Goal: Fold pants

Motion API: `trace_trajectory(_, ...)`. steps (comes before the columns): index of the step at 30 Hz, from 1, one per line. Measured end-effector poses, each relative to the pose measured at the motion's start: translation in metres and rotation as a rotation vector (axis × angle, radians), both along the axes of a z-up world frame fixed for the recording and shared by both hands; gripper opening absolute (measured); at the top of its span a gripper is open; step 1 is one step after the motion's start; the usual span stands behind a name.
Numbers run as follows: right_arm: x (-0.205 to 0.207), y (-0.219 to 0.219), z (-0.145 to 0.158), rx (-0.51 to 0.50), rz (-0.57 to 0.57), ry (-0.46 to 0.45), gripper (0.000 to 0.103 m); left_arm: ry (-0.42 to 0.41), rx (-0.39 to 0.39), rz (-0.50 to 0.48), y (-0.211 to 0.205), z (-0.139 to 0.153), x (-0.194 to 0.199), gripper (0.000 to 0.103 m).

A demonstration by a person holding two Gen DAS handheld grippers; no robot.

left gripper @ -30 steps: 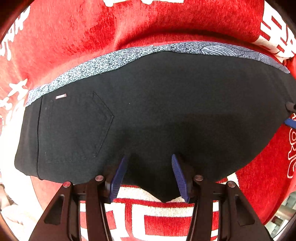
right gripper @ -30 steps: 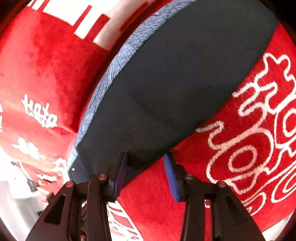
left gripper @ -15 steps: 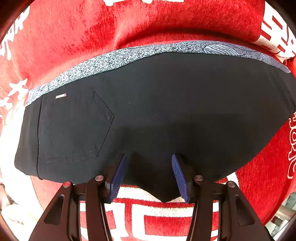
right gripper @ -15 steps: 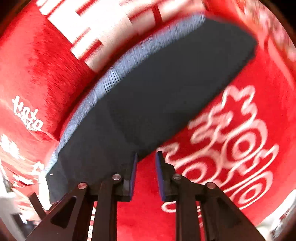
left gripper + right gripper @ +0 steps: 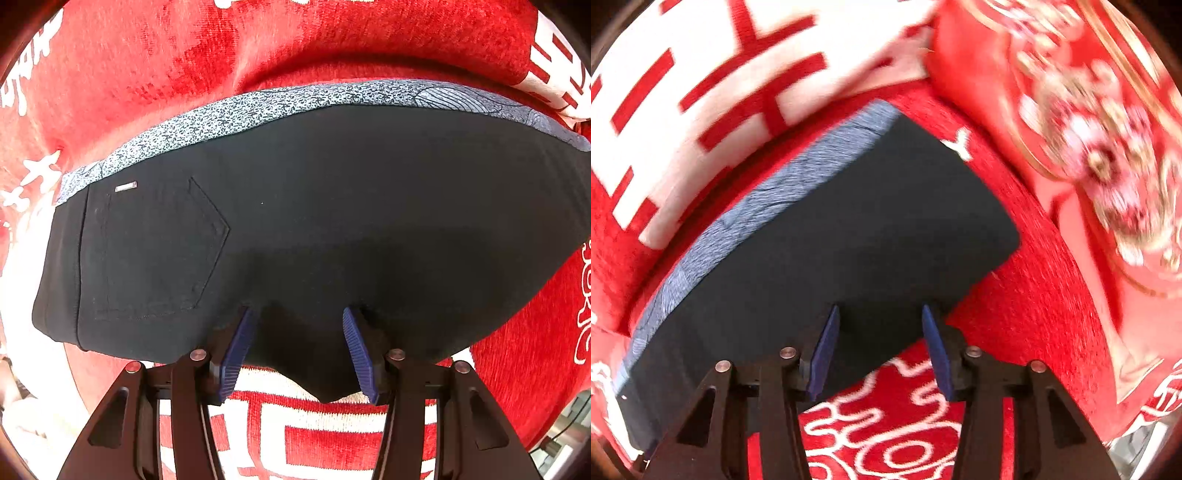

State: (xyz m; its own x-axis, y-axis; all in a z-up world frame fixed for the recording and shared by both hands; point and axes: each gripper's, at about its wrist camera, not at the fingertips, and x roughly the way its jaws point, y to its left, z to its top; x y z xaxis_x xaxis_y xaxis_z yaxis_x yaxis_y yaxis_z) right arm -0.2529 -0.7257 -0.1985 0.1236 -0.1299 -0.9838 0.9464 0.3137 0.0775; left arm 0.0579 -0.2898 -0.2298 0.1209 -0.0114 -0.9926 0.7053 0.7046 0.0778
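The black pants [image 5: 332, 206] lie flat on a red blanket, folded lengthwise, with a back pocket [image 5: 159, 251] at the left. A grey-blue patterned strip [image 5: 295, 103] runs along their far edge. My left gripper [image 5: 297, 314] points down over the near edge, open, and the pointed crotch tip lies flat between its blue pads. In the right wrist view the same pants [image 5: 849, 229] end in a straight leg end at the right. My right gripper [image 5: 880, 310] stands over their near edge. Its jaws are opening, and the fabric lies under them unpinched.
The red blanket [image 5: 184, 55] with white characters covers the whole surface. A large white patch with red strokes [image 5: 701, 92] lies beyond the pants. A red embroidered cushion [image 5: 1089, 129], blurred, sits past the leg end at the upper right.
The right gripper has slid along the near edge toward the leg end and turned. Its jaws narrowed, then widened again. The left gripper and the pants under it have not moved.
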Motion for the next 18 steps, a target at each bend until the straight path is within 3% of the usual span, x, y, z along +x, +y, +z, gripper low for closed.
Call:
trace_trajectory(5, 0.006, 0.01, 0.001, -0.054, 0.105, 0.073, 0.051, 0.024, 0.039, 0.029, -0.009, 0.003, 0.007, 0.053)
trace_trajectory(9, 0.008, 0.014, 0.0, -0.078, 0.112, 0.08, 0.052, 0.033, 0.046, 0.024, -0.021, 0.008, 0.012, 0.053)
trace_trajectory(10, 0.008, 0.016, -0.001, -0.076, 0.109, 0.077, 0.052, 0.029, 0.044, 0.018, -0.024, 0.009, 0.011, 0.056)
trace_trajectory(11, 0.007, 0.016, -0.001, -0.076, 0.111, 0.077, 0.052, 0.025, 0.042, 0.013, -0.028, 0.011, 0.01, 0.072)
trace_trajectory(12, 0.006, 0.014, 0.0, -0.075, 0.115, 0.078, 0.052, 0.022, 0.032, 0.014, -0.028, 0.015, 0.007, 0.081)
trace_trajectory(18, 0.008, 0.018, -0.002, -0.067, 0.107, 0.08, 0.054, 0.025, -0.013, -0.009, -0.043, 0.029, -0.003, 0.084)
